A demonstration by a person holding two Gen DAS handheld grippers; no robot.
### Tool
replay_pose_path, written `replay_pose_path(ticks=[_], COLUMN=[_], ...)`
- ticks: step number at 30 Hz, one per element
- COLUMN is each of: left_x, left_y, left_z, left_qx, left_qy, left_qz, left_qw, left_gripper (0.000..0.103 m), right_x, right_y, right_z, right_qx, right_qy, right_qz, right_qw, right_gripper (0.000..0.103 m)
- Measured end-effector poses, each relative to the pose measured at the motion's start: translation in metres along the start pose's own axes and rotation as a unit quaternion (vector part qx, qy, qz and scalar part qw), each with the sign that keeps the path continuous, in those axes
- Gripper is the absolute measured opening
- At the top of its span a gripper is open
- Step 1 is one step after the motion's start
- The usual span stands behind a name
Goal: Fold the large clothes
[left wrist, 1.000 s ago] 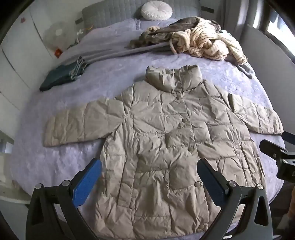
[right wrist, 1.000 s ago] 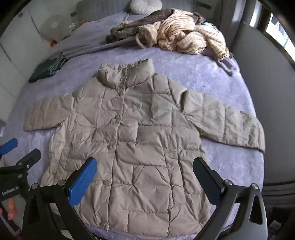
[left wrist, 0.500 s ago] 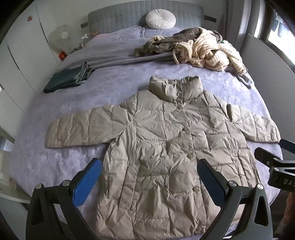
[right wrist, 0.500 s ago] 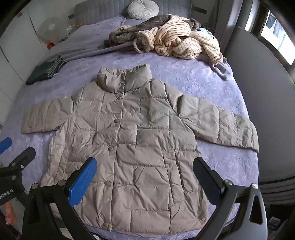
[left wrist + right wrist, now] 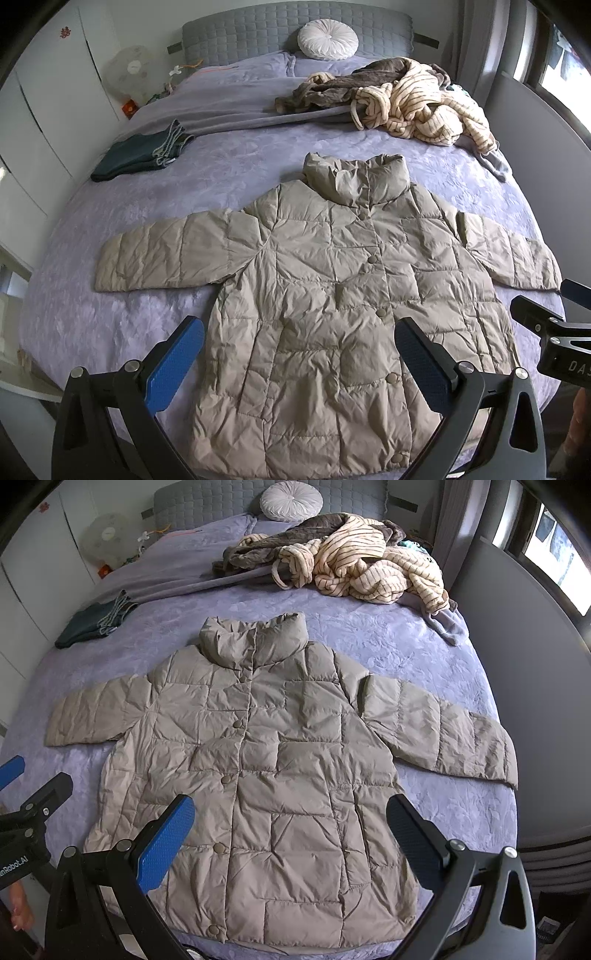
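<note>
Wardrobe doors [image 5: 44, 122] line the far left, with a white fan [image 5: 129, 72] tucked beside the grey headboard [image 5: 258, 35]. Moving right, we see a folded dark green garment [image 5: 138, 155] near the left edge of the purple bedspread [image 5: 229, 173]. Our left gripper [image 5: 299, 363] hovers at the foot of the bed, its blue-padded fingers [image 5: 173, 373] spread wide with nothing between them. And there's the big one: the beige puffer coat [image 5: 332, 295] lies flat on the bedspread, front up and buttoned, collar toward the headboard, both sleeves stretched out sideways, hem at the near edge. Above it, a round white cushion [image 5: 328, 40] leans against the headboard. Over to the right, a heap of brown and striped cream clothes [image 5: 402, 103] sits crumpled beyond the collar, apart from the coat. Our right gripper [image 5: 290, 845] hangs over the coat's lower half, fingers parted wide too, holding nothing. On the far right, a grey panel [image 5: 524, 701] runs alongside the bed under the window [image 5: 554, 535].
</note>
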State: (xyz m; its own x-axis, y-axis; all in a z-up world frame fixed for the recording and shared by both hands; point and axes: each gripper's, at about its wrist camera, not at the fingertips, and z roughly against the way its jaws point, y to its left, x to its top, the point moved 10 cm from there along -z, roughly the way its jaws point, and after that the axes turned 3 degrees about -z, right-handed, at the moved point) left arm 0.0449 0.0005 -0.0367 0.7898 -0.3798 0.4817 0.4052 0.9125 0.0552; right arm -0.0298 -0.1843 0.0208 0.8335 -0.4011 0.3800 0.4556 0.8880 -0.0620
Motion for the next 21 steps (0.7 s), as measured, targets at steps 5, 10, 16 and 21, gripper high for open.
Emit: replay_pose_path(ticks=[5, 10, 16, 21], left_x=[0.0, -0.001, -0.002, 0.0], left_y=[-0.007, -0.008, -0.007, -0.008], left_z=[0.001, 0.002, 0.003, 0.002], left_qx=[0.001, 0.001, 0.002, 0.003], left_qy=[-0.001, -0.001, -0.002, -0.001], left_qz=[-0.006, -0.004, -0.004, -0.002], left_qw=[1.0, 1.0, 1.0, 1.0], left_gripper=[0.103, 0.103, 0.103, 0.103], right_x=[0.001, 0.002, 0.003, 0.004], right_y=[0.0, -0.001, -0.002, -0.005], right_z=[0.001, 0.0, 0.0, 0.0], right_qx=[0.0, -0.001, -0.001, 0.0], right_qy=[-0.001, -0.001, -0.002, -0.002], right_qz=[0.0, 0.0, 0.001, 0.0], right_qw=[1.0, 1.0, 1.0, 1.0], right_gripper=[0.103, 0.103, 0.103, 0.103])
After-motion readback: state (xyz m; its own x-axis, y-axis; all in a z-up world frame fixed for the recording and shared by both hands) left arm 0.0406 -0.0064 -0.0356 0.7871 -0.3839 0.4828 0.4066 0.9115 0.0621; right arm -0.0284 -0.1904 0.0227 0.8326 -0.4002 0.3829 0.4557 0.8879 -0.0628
